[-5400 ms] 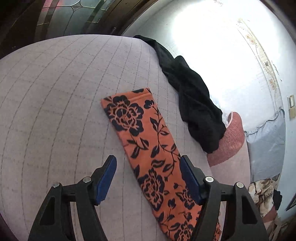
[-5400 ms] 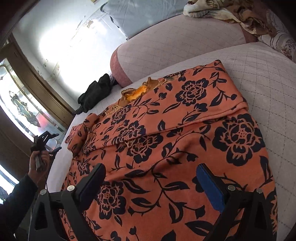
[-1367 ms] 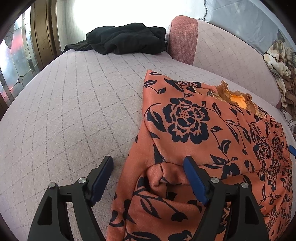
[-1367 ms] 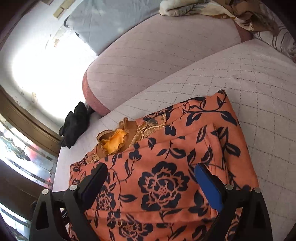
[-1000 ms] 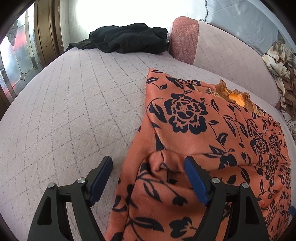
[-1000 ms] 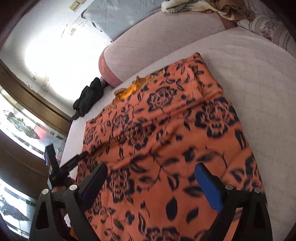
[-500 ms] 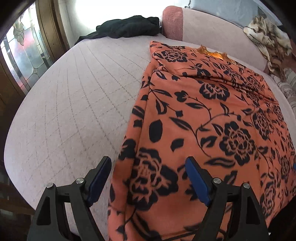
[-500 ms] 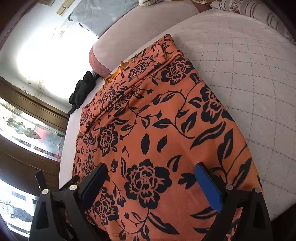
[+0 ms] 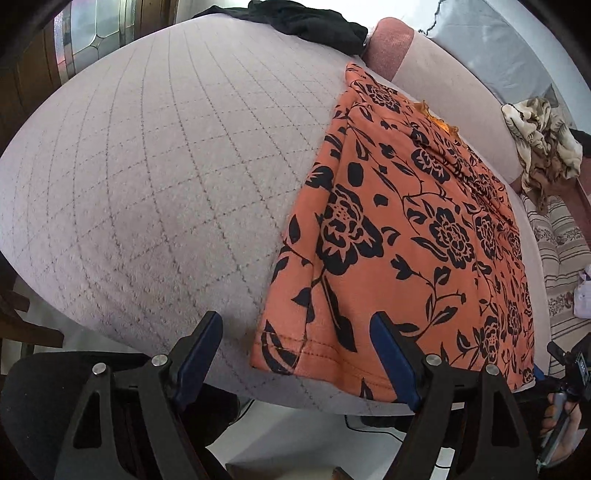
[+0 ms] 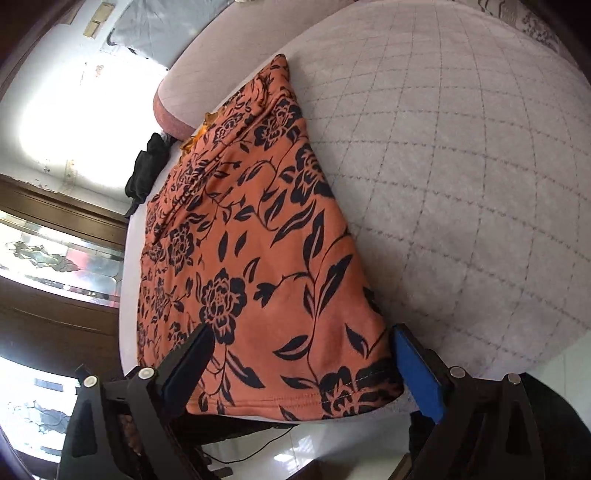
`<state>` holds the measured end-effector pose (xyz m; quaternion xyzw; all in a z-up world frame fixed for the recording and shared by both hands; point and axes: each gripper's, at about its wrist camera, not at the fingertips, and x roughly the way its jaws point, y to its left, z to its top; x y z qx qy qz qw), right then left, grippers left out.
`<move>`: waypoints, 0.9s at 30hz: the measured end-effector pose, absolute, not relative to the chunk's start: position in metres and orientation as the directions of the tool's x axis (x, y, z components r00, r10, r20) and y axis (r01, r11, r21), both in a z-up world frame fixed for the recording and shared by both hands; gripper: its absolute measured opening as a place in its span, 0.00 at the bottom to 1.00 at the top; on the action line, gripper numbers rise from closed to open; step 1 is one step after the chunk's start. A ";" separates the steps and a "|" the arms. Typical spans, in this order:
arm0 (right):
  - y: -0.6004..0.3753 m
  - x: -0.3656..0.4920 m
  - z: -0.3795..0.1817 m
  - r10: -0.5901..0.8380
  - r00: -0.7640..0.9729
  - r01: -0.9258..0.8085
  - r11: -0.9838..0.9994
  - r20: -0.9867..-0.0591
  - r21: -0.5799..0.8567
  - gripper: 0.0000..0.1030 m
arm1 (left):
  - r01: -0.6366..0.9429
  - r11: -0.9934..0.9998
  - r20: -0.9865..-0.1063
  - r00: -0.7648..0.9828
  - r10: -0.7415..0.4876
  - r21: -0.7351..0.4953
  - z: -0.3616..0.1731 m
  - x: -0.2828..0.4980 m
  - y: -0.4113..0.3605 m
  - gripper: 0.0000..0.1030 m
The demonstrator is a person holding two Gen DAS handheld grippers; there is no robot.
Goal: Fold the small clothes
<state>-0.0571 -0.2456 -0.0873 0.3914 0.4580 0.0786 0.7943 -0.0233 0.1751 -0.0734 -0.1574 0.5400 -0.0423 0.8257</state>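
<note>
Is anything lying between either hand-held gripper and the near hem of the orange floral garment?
Nothing visible. The left hand-held gripper and the right hand-held gripper both stand open at the hem of the orange floral garment, one at each near corner. The black garment lies at the far end of the quilted bed cover.

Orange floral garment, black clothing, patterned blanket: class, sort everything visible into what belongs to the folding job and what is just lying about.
Belongs to the job:
orange floral garment
left hand-held gripper
right hand-held gripper

Just lying about:
black clothing
patterned blanket
grey pillow
</note>
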 end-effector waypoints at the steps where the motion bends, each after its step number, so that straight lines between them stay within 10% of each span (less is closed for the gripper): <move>1: -0.243 -0.059 -0.086 0.489 0.577 0.217 0.681 -0.654 0.700 0.93 | -0.100 0.941 -0.874 0.414 -0.256 -0.323 -0.073 -0.024 0.176 0.80; 7: -0.235 -0.058 -0.088 0.476 0.567 0.218 0.701 -0.673 0.679 0.89 | -0.098 0.950 -0.879 0.418 -0.230 -0.295 -0.077 -0.026 0.177 0.63; 9: -0.235 -0.058 -0.088 0.470 0.567 0.217 0.707 -0.677 0.673 0.85 | -0.081 0.959 -0.884 0.414 -0.215 -0.271 -0.076 -0.027 0.175 0.37; 12: -0.235 -0.059 -0.090 0.457 0.556 0.232 0.717 -0.694 0.657 0.51 | -0.055 0.963 -0.883 0.414 -0.220 -0.265 -0.074 -0.026 0.173 0.21; 13: -0.235 -0.058 -0.092 0.470 0.550 0.230 0.709 -0.691 0.666 0.27 | -0.047 0.964 -0.882 0.417 -0.220 -0.263 -0.073 -0.026 0.172 0.21; 17: -0.228 -0.055 -0.093 0.449 0.521 0.233 0.743 -0.726 0.627 0.28 | -0.046 0.971 -0.887 0.419 -0.193 -0.233 -0.075 -0.023 0.167 0.31; 20: -0.230 -0.058 -0.091 0.456 0.535 0.229 0.732 -0.712 0.641 0.59 | -0.046 0.976 -0.892 0.418 -0.175 -0.213 -0.075 -0.022 0.163 0.72; 22: -0.233 -0.062 -0.090 0.440 0.551 0.237 0.732 -0.709 0.639 0.72 | -0.047 0.980 -0.893 0.422 -0.155 -0.192 -0.078 -0.022 0.160 0.73; 25: -0.234 -0.060 -0.091 0.449 0.545 0.235 0.729 -0.708 0.643 0.64 | -0.040 0.989 -0.896 0.432 -0.108 -0.139 -0.078 -0.022 0.157 0.42; 26: -0.234 -0.059 -0.092 0.446 0.539 0.238 0.733 -0.715 0.637 0.57 | -0.018 0.986 -0.892 0.429 -0.140 -0.164 -0.076 -0.021 0.157 0.18; 27: -0.234 -0.058 -0.093 0.454 0.531 0.240 0.729 -0.715 0.641 0.28 | 0.000 0.979 -0.889 0.420 -0.184 -0.203 -0.073 -0.020 0.158 0.13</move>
